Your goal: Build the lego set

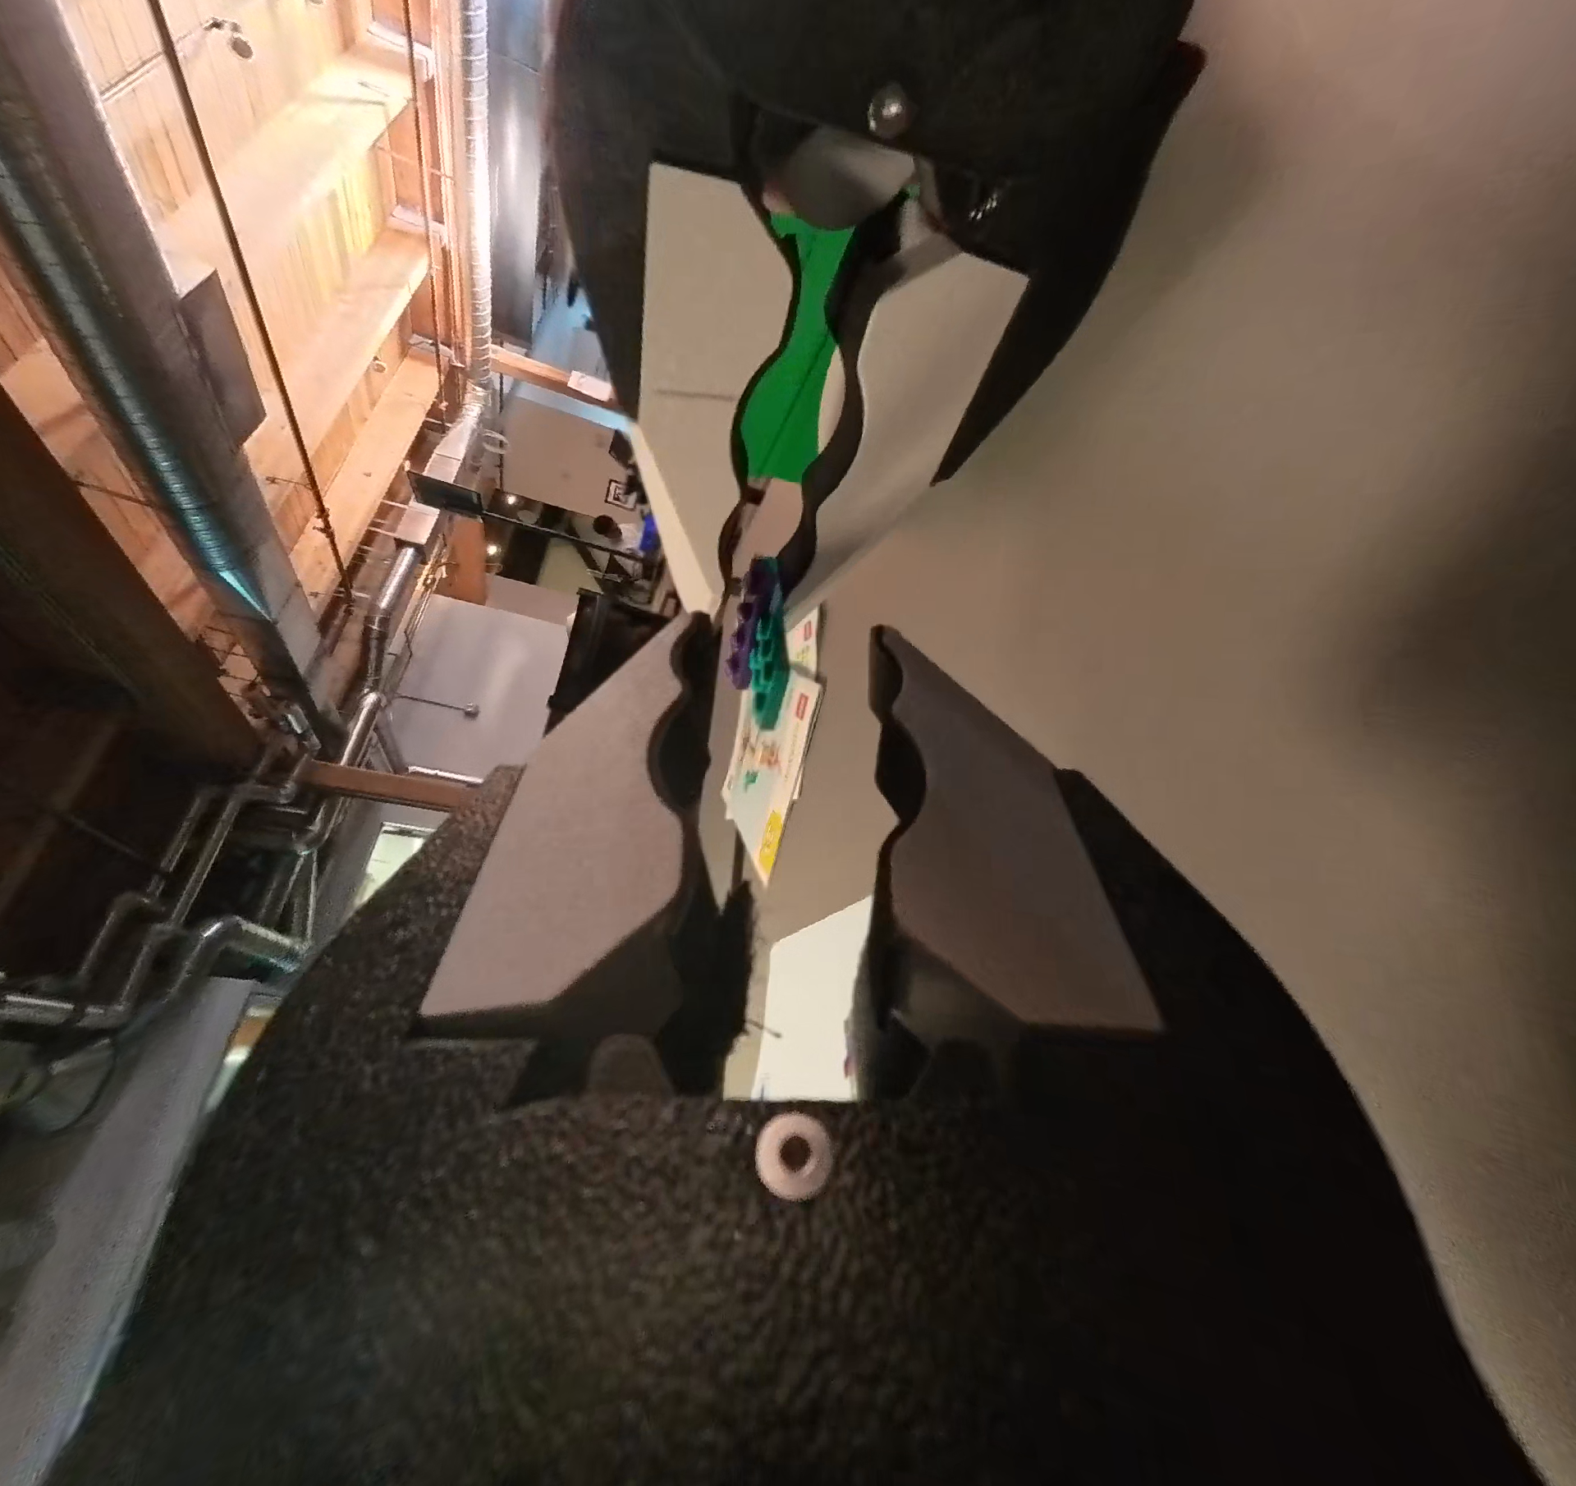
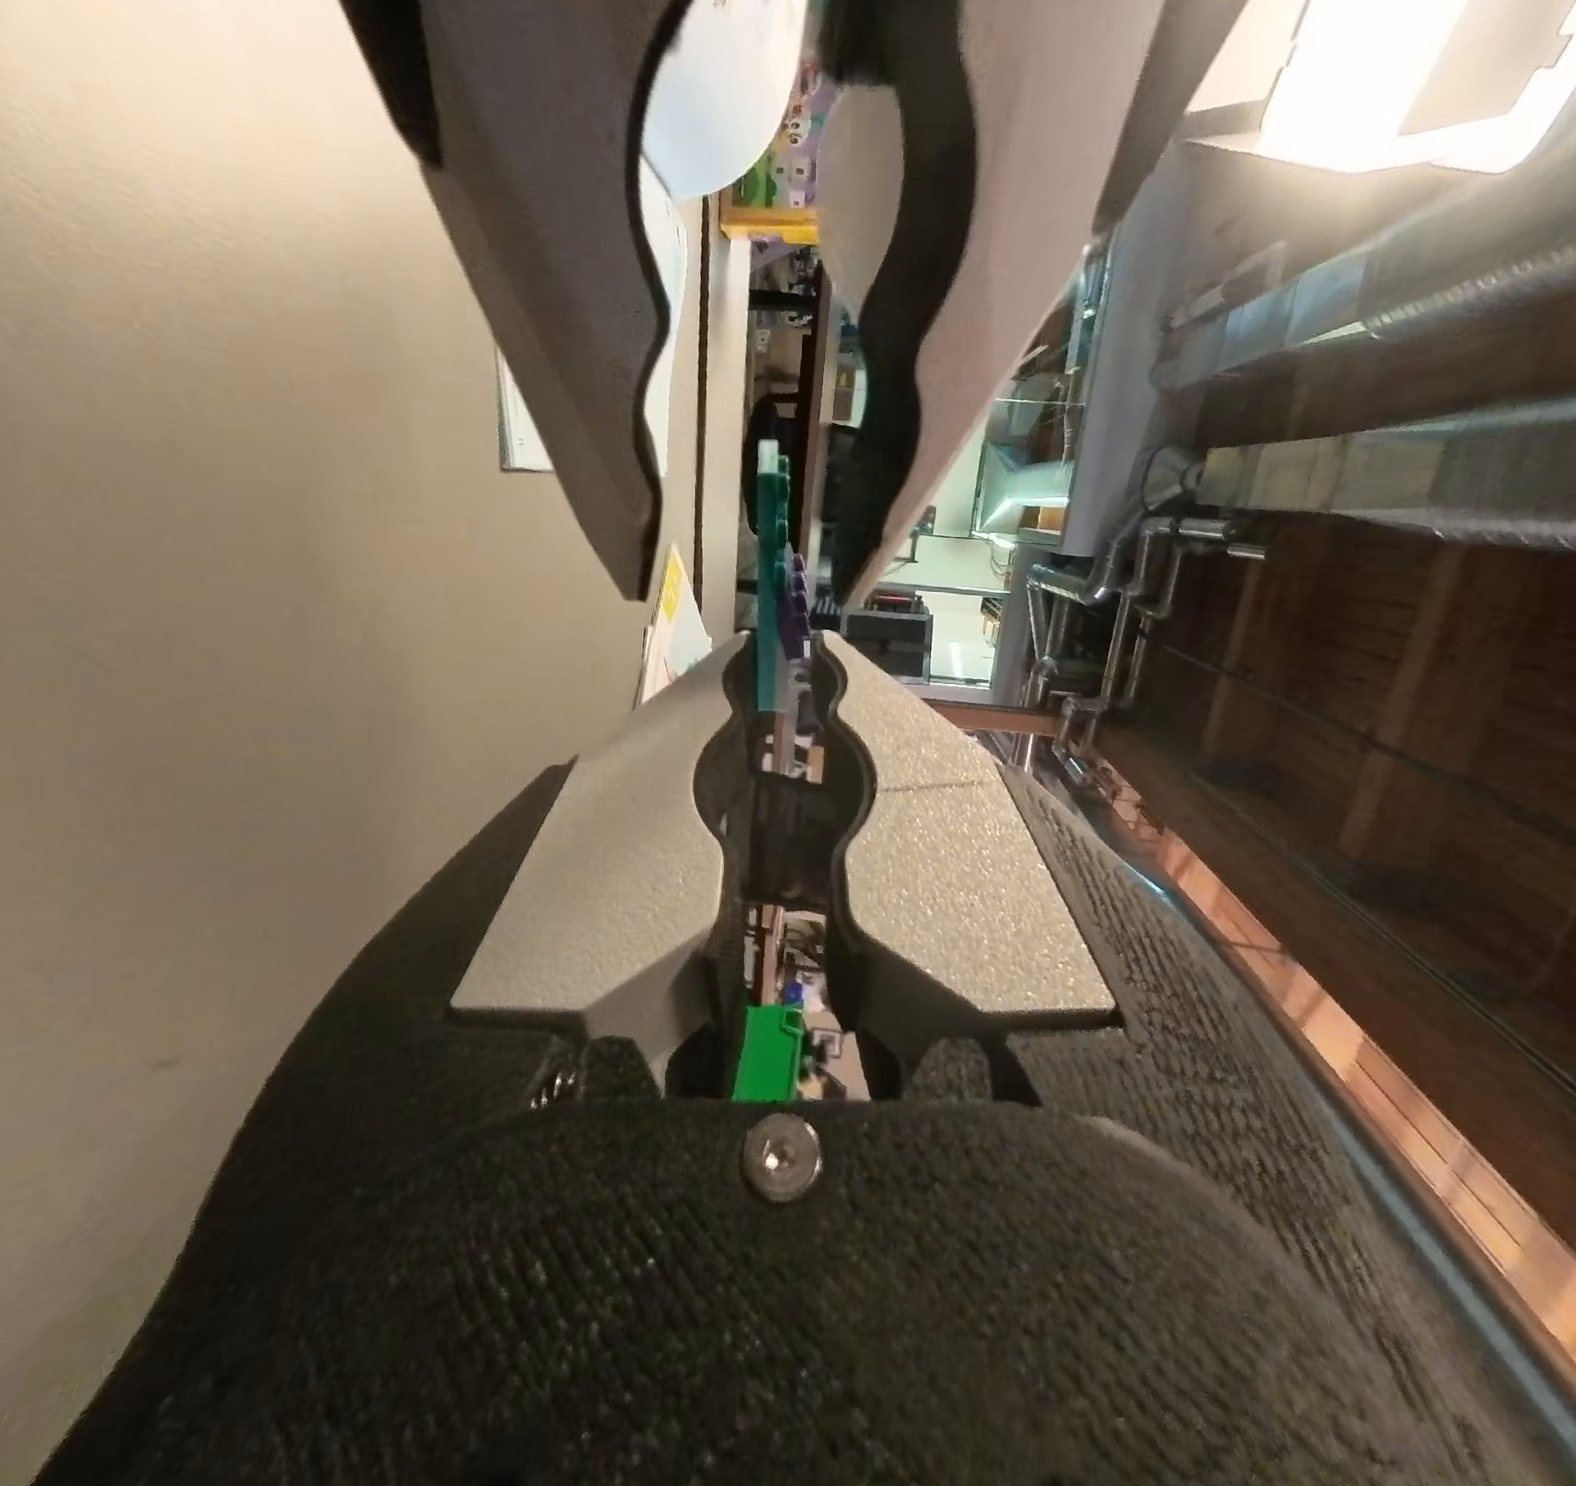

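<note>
A small lego assembly (image 1: 755,635), a teal plate with purple pieces on it, is held in the air edge-on. My right gripper (image 2: 785,652) is shut on one end of the assembly (image 2: 772,575). In the left wrist view the right gripper (image 1: 759,588) comes in from the top. My left gripper (image 1: 789,630) is open, with its fingertips on either side of the assembly's free end and not touching it. In the right wrist view the left gripper (image 2: 742,588) comes in from above. A green piece (image 2: 763,1053) shows in the gap behind the right gripper's fingers.
The grey table (image 1: 1237,592) lies behind the grippers. On it are an instruction booklet (image 1: 776,771) and a white sheet (image 1: 810,1010). A colourful box (image 2: 780,166) and a white round thing (image 2: 725,80) show past the left gripper. Room pipes and ceiling fill the far side. The tips of both grippers are at nearly the same place.
</note>
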The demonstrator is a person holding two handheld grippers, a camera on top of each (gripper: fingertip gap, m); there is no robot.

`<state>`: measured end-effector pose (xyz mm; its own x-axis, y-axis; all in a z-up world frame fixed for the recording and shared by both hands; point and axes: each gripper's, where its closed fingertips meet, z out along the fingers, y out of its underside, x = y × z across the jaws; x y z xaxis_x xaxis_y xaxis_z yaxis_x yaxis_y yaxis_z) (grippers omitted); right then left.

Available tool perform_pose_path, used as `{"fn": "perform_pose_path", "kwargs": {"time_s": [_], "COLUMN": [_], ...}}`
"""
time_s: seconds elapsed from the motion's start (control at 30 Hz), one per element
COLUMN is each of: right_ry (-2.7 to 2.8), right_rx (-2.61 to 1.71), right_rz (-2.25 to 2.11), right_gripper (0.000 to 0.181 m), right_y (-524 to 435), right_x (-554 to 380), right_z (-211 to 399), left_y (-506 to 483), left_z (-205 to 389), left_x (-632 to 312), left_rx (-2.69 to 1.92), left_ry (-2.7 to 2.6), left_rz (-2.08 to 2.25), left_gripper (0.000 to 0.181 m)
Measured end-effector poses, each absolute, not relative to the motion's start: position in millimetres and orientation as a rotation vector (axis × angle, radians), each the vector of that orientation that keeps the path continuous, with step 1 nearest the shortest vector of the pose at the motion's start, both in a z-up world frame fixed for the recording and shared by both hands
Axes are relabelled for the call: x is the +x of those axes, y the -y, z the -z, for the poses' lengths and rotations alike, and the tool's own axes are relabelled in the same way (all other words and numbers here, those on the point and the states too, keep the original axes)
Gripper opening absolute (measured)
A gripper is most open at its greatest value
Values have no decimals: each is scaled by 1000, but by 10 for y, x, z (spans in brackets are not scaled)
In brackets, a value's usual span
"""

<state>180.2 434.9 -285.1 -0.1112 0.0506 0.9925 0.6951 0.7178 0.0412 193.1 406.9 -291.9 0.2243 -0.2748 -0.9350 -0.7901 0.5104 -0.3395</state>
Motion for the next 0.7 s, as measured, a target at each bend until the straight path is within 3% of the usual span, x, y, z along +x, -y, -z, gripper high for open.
{"fn": "perform_pose_path", "kwargs": {"time_s": [0.3, 0.37, 0.7], "right_ry": [1619, 1627, 1668], "right_rx": [-623, -621, -634], "right_rz": [575, 568, 565], "right_gripper": [10, 10, 10], "right_y": [-4306, -4287, -4237], "right_x": [1762, 1753, 1782], "right_z": [2878, 2894, 2999], "left_y": [-4083, -4085, -4032], "left_z": [2914, 2878, 2961], "left_x": [1911, 1902, 1919], "left_rx": [-1017, -1001, -964], "left_ry": [-1333, -1318, -1427], "left_rz": [-497, -518, -562], "left_gripper": [21, 10, 6]}}
